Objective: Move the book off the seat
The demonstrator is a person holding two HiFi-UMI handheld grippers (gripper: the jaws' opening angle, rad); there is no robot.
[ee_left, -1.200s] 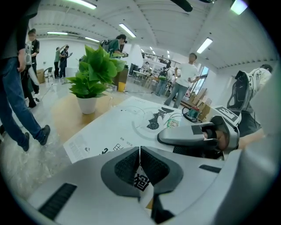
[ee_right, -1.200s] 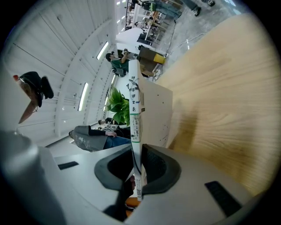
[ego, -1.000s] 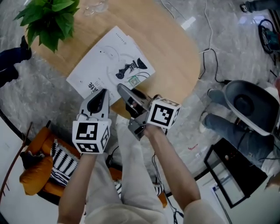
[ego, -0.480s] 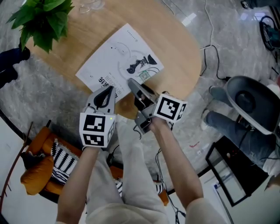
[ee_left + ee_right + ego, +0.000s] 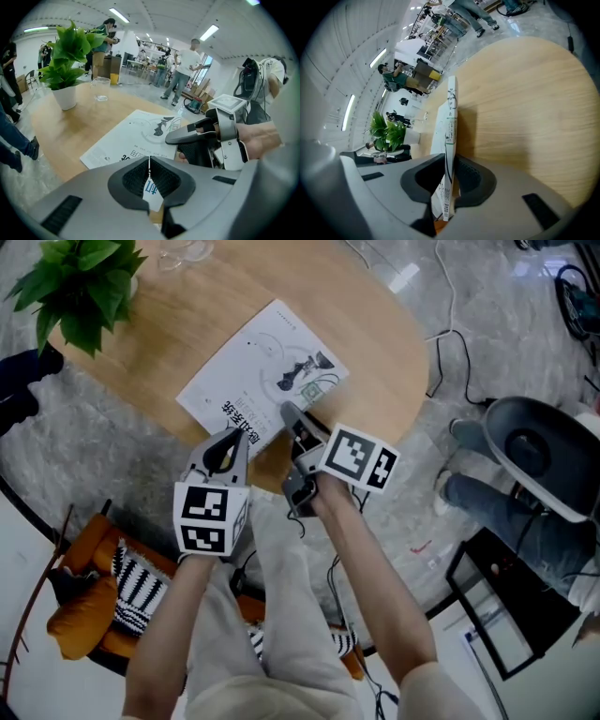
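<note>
**Round table carries the book; only the release is left**

Round wooden table [image 5: 375, 343] spreads ahead of both tools, with grey stone floor [image 5: 112, 465] around it and cables [image 5: 448, 329] trailing past its far side. The book [image 5: 267, 362] lies flat on the wood, cover up, directly ahead of my right hand-held gripper [image 5: 291, 414]. That one is clenched on the book's near edge: in the right gripper view the cover runs edge-on between the two pads. My left hand-held gripper [image 5: 232, 435] sits just left of the right one. Its jaws are pressed together with nothing between them, and its tip hangs over the book's near corner.

I judge the carrying done. The orange seat [image 5: 80, 601] with its striped cushion [image 5: 141, 587] is behind and below the left hand-held gripper, well apart from the book. The next move calls for parting the right jaws enough to clear the cover. After that I would draw straight back toward myself, low and level, so the pads don't drag the book along.

Edges matter here. The book's near side lies close to the table rim on my side, so a backward tug could slide it over. Nudging it a little farther ahead before letting go looks safer, since there is bare wood ahead of and to the right of the right hand-held gripper. Far ahead and left of the left hand-held gripper stand a potted plant [image 5: 80, 287] and a glass [image 5: 183, 249], both well clear of the book.
</note>
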